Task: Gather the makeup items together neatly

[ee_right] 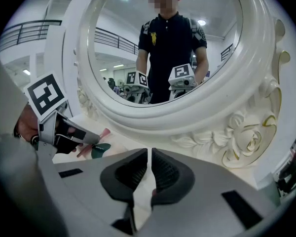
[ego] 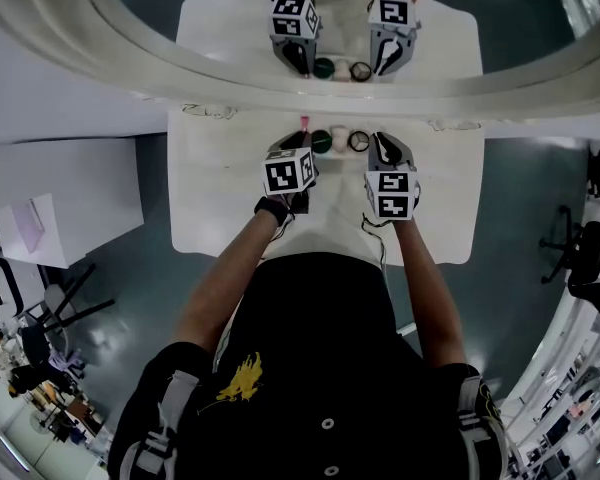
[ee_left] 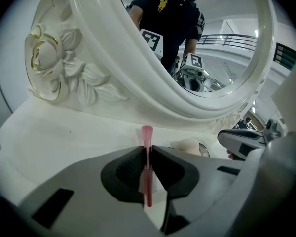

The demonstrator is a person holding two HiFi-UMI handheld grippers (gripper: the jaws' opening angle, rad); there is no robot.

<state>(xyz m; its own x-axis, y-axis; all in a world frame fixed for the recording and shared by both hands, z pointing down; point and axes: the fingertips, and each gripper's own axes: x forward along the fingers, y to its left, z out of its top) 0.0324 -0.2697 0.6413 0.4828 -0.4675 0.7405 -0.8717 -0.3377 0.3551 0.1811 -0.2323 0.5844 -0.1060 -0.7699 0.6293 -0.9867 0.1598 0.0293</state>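
Observation:
My left gripper (ee_left: 148,151) is shut on a thin pink makeup stick (ee_left: 147,135), whose tip pokes out past the jaws above the white table. In the head view this left gripper (ego: 301,146) is just left of a small row near the mirror's foot: the pink stick (ego: 304,124), a dark green round item (ego: 322,141), a cream sponge (ego: 339,138) and a round clear-lidded compact (ego: 358,141). To the right of that row is my right gripper (ego: 380,150). Its jaws (ee_right: 149,156) are shut with nothing between them. The right gripper view also shows the green item (ee_right: 101,150).
A large white ornate mirror frame (ego: 80,38) stands along the back of the white table (ego: 220,208) and reflects both grippers and the person. Carved roses (ee_right: 246,142) sit at its base. The floor around holds chairs and shelves.

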